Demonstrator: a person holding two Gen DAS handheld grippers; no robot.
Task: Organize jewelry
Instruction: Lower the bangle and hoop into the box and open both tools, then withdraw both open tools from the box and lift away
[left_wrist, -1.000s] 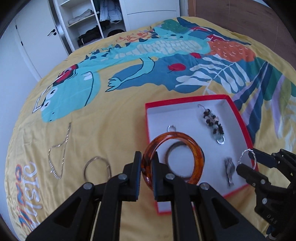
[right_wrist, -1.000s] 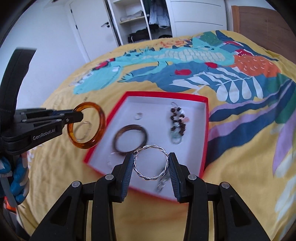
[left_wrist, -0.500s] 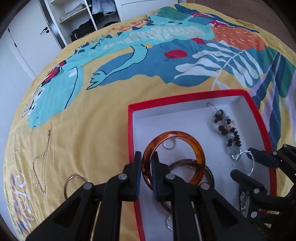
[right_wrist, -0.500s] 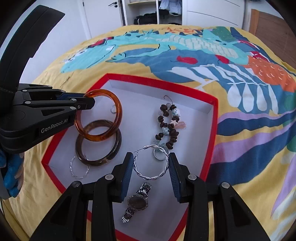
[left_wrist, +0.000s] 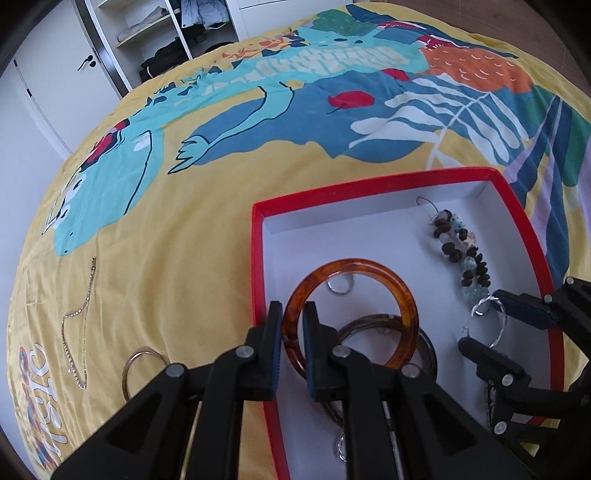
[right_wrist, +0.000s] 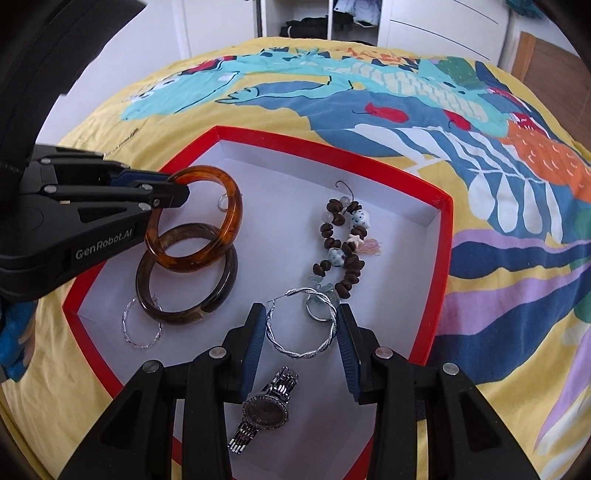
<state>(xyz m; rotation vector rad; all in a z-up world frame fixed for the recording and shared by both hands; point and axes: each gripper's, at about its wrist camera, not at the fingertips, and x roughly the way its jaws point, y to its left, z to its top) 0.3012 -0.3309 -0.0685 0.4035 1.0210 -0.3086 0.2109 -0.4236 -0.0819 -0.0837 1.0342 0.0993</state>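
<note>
A red box with a white inside (left_wrist: 258, 258) (right_wrist: 443, 258) lies on the yellow patterned bedspread. My left gripper (left_wrist: 293, 314) (right_wrist: 181, 188) is shut on an amber bangle (left_wrist: 351, 263) (right_wrist: 236, 210), which leans on a dark brown bangle (right_wrist: 184, 314) (left_wrist: 424, 339) inside the box. My right gripper (right_wrist: 301, 321) (left_wrist: 482, 319) is shut on a twisted silver hoop earring (right_wrist: 295, 354) (left_wrist: 496, 332) just above the box floor. Also in the box are a bead bracelet (right_wrist: 343, 254) (left_wrist: 461, 254), a silver watch (right_wrist: 266, 406), a second twisted hoop (right_wrist: 140, 328) and a small ring (left_wrist: 341, 286).
On the bedspread left of the box lie a thin gold chain (left_wrist: 83, 321) and a plain metal hoop (left_wrist: 142, 362). White wardrobes with open shelves (left_wrist: 166, 44) stand beyond the bed. A wooden panel (right_wrist: 546, 55) shows at the far right.
Both grippers have come down and forward over the box. The amber bangle moved from left of the box to inside it, against the dark bangle. The silver hoop sank toward the floor.
</note>
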